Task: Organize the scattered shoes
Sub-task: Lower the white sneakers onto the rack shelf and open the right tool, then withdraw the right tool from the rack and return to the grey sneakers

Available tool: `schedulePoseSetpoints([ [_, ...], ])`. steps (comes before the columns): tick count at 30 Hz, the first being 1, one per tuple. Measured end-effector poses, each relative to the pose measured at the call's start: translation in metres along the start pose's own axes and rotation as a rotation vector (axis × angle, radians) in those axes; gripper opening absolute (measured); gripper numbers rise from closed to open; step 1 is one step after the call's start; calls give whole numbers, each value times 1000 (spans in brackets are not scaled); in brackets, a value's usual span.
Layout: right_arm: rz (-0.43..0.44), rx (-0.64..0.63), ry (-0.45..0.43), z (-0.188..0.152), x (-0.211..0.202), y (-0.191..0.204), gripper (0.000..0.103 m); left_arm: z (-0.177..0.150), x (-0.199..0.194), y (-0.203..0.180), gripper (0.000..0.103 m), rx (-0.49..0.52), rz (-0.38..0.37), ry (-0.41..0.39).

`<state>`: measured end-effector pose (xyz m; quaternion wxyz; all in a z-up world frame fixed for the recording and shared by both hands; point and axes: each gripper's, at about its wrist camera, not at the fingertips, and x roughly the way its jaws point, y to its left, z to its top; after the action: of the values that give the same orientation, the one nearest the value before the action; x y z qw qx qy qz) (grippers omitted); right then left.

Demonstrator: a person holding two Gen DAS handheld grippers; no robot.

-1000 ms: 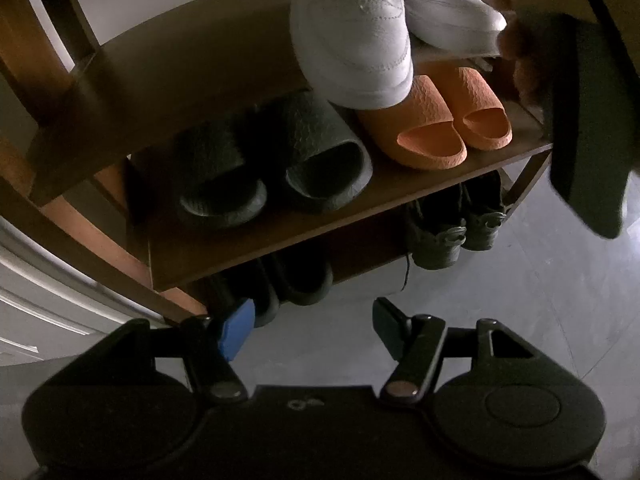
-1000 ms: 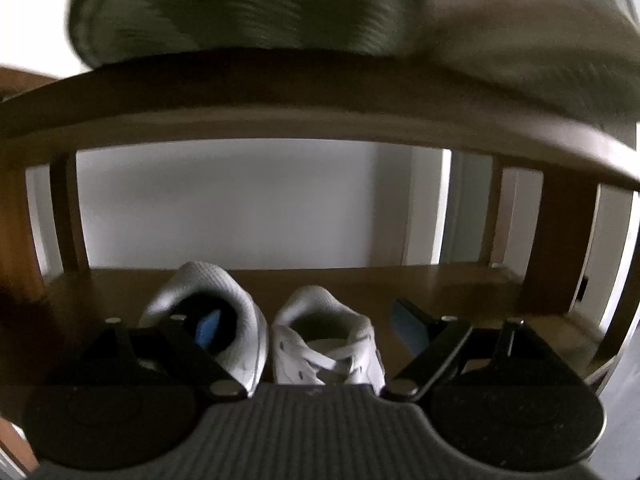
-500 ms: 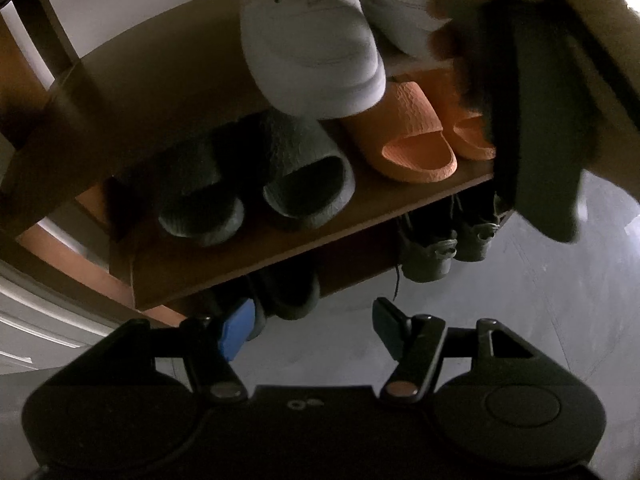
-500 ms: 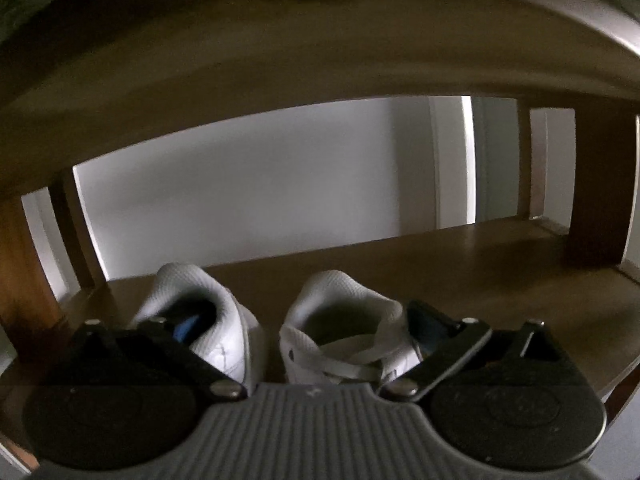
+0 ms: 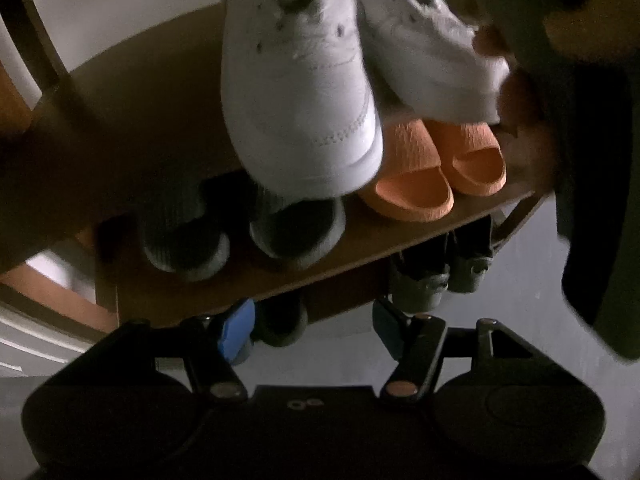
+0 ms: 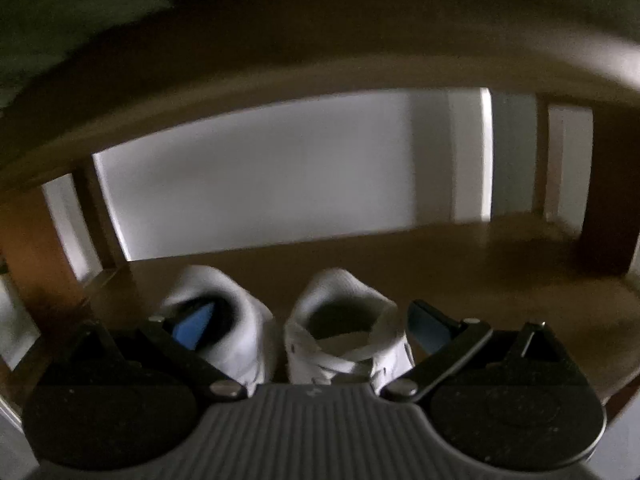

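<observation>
A pair of white sneakers [image 5: 304,92] hangs in front of the wooden shoe rack [image 5: 132,92], toes toward me. In the right wrist view the same pair [image 6: 304,340] sits between the fingers. My right gripper [image 6: 312,324] grips both shoes: its left finger [image 6: 192,324] is inside the left shoe's opening and its right finger [image 6: 432,328] is outside the right shoe. The pair is over a rack shelf [image 6: 460,276]. My left gripper [image 5: 312,324] is open and empty, low in front of the rack.
Grey slides [image 5: 240,236] and orange slides [image 5: 436,168] sit on the middle shelf. Dark shoes [image 5: 436,272] stand on the bottom level. A shelf board [image 6: 320,72] runs close above the right gripper. A dark hand-held shape [image 5: 592,160] fills the left wrist view's right side.
My right gripper has carried the white sneakers lower and deeper under the upper shelf board. In the left wrist view the sneakers have grown larger and shifted left.
</observation>
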<state>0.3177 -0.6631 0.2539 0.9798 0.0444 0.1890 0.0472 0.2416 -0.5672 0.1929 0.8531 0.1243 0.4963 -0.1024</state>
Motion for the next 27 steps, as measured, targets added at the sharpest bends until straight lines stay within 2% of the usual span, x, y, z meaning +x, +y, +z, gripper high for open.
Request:
schedulePoseSetpoints([
  [3,1,-92,-3,-4,-5,6,101,5,0,1,65,-19,2,-6],
  [8,16,-26,-60,-28,-45,-10,101,1,-3,1,65,-15,-4,-8],
  [15,37,66,-140,-61,-99,-31,102,-30,-23,5,65,34,-4,-27],
  [17,39,77,-154,-74,-114,-31,102,-45,-27,9,65,35,-10,-26],
  [20,50,82,-165,-115,-149,-22,102,-77,-33,27,65,12,-46,-15],
  [22,66,101,-161,-142,-168,-13,102,-114,-34,51,65,0,-57,-1],
  [25,109,117,-123,-172,-182,2,102,-156,-30,79,65,-16,8,18],
  [27,165,80,-57,-202,-189,27,102,-189,-23,101,65,-27,64,41],
])
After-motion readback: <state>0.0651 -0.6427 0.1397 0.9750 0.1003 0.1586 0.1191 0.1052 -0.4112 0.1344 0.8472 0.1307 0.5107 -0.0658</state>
